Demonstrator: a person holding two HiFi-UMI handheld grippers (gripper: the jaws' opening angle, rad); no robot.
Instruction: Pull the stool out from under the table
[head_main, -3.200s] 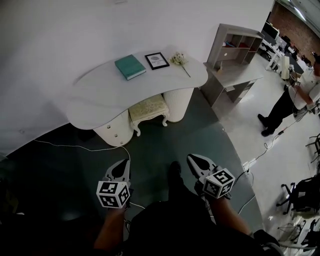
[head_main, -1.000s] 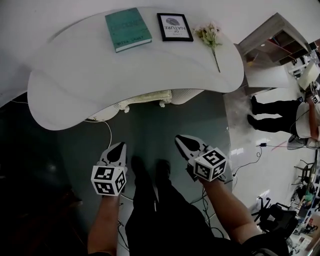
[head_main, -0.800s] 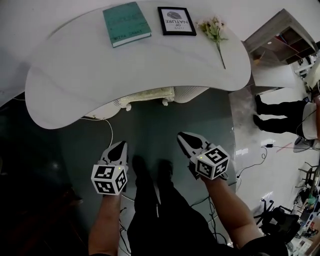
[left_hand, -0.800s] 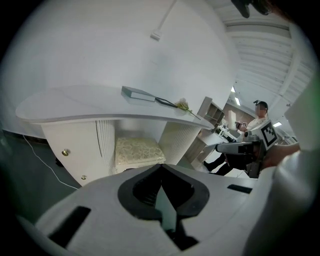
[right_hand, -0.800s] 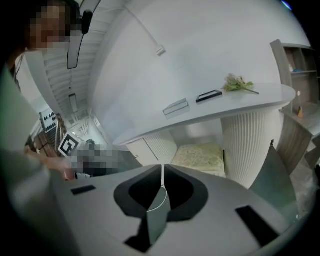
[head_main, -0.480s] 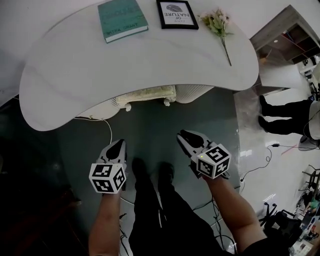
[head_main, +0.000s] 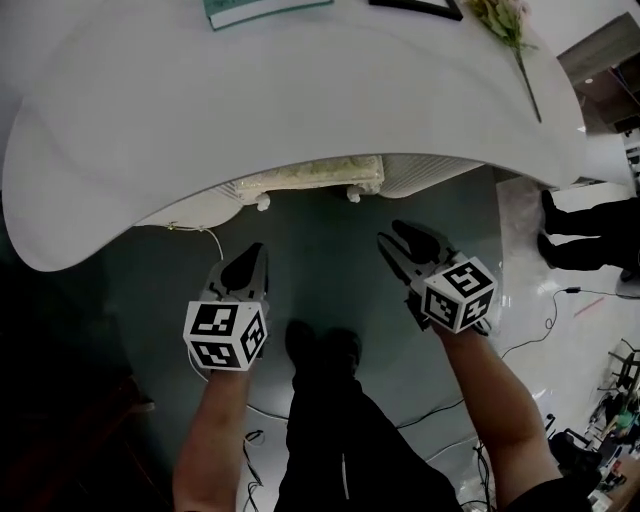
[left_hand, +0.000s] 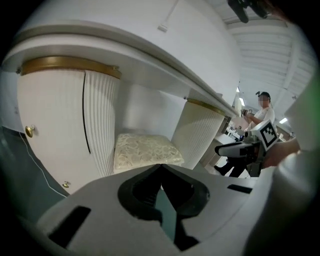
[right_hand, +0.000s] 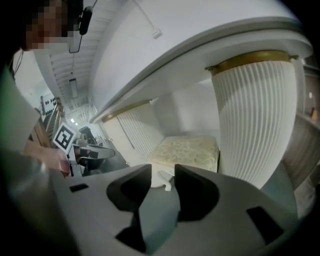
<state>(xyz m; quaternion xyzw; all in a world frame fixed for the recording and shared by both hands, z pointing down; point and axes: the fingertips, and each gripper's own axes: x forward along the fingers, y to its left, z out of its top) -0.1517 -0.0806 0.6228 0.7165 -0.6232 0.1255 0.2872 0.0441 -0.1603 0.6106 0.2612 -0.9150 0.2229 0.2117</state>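
The stool (head_main: 310, 175) has a cream patterned cushion and white legs, and it stands tucked under the curved white table (head_main: 300, 100). Only its front edge shows in the head view. Its cushion (left_hand: 142, 150) lies between two ribbed pedestals, straight ahead of my left gripper (left_hand: 161, 166), which is shut and empty. My left gripper (head_main: 257, 250) hovers over the dark floor, short of the stool. My right gripper (head_main: 397, 238) is also short of it. Its jaws have just been opening and nothing is between them. The cushion (right_hand: 187, 149) shows beyond my right gripper (right_hand: 162, 172).
A green book (head_main: 260, 10), a frame (head_main: 415, 5) and a flower (head_main: 515, 40) lie on the tabletop. Ribbed pedestals (left_hand: 97, 125) (right_hand: 255, 120) flank the stool. A white cable (head_main: 210, 240) runs over the floor at left. A person (head_main: 590, 230) stands at right.
Both grippers have sunk and come closer to the table, which now fills more of the head view. The right gripper's jaws have parted; the left stays shut.
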